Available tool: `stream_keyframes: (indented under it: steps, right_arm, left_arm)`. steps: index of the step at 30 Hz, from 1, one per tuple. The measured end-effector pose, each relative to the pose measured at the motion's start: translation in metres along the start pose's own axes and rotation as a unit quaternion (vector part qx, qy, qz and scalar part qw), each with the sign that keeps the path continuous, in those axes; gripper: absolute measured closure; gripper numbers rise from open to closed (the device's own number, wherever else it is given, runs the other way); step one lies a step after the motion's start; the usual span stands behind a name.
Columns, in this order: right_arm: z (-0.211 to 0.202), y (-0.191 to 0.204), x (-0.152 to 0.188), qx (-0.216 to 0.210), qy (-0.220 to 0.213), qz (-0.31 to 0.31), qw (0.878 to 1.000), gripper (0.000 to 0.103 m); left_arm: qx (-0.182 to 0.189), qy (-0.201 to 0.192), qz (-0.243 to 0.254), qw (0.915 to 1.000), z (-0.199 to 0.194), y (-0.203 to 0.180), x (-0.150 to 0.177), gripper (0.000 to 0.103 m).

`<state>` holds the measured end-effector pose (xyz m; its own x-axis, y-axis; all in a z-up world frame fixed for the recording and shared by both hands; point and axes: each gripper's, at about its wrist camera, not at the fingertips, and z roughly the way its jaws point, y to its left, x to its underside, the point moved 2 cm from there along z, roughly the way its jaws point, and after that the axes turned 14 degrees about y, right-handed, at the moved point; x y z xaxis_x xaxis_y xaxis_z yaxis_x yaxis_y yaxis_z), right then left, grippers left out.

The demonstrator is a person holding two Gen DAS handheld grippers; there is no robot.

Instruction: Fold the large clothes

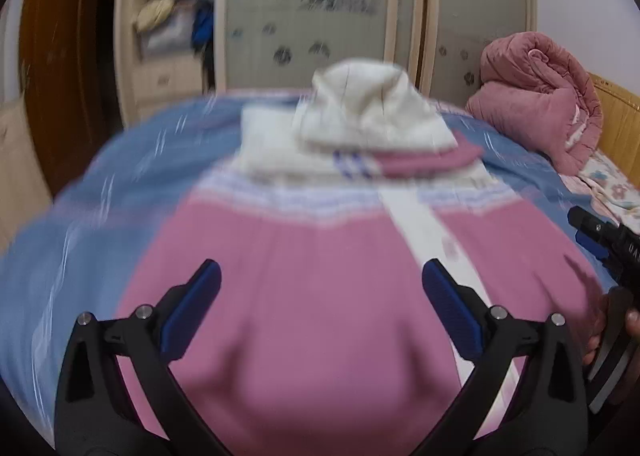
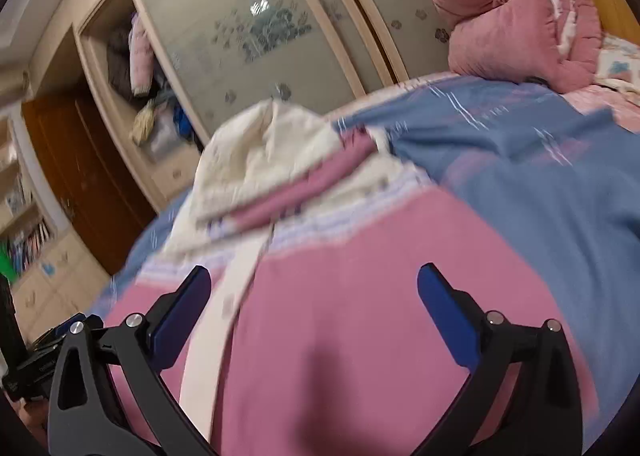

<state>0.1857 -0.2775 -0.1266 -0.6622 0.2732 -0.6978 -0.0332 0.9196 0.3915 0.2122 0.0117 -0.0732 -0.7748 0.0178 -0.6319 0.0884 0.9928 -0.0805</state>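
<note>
A large pink and cream hooded garment [image 1: 304,280] lies spread on the blue bedspread [image 1: 72,240], its cream hood [image 1: 372,107] at the far end and a cream front strip [image 1: 424,232] running down it. It also shows in the right wrist view [image 2: 360,316], hood [image 2: 264,151] up left. My left gripper [image 1: 320,276] is open and empty just above the pink body. My right gripper [image 2: 314,282] is open and empty above the same garment; it also shows at the right edge of the left wrist view [image 1: 600,236]. Both views are blurred.
A rolled pink quilt [image 1: 536,103] sits at the head of the bed by a wooden headboard [image 1: 616,115]. A wardrobe with frosted sliding doors [image 1: 312,3] stands beyond the bed, one section open with clothes inside [image 1: 180,7]. A brown door [image 2: 88,159] and shelves [image 2: 24,232] are to the left.
</note>
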Motion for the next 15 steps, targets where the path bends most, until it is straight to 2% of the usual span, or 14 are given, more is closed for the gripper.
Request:
stream_keyframes:
  steps: [2, 5, 9, 15]
  right_arm:
    - [-0.023, 0.009, 0.033, 0.027, 0.012, -0.037, 0.999, 0.001]
    - [-0.047, 0.024, 0.060, 0.053, 0.032, -0.087, 0.994, 0.001]
    - [-0.090, 0.039, 0.076, 0.065, 0.031, -0.117, 0.991, 0.001]
    - [-0.146, 0.065, 0.064, 0.079, -0.002, -0.143, 0.987, 0.001]
  left_arm:
    - [-0.005, 0.042, -0.011, 0.9990, -0.010, 0.004, 0.033, 0.002]
    - [-0.017, 0.069, -0.020, 0.9973, -0.030, 0.007, 0.057, 0.002]
    - [-0.036, 0.045, -0.016, 0.9982, -0.075, 0.007, 0.063, 0.002]
    - [-0.040, 0.009, 0.016, 0.9990, -0.138, -0.012, 0.063, 0.002]
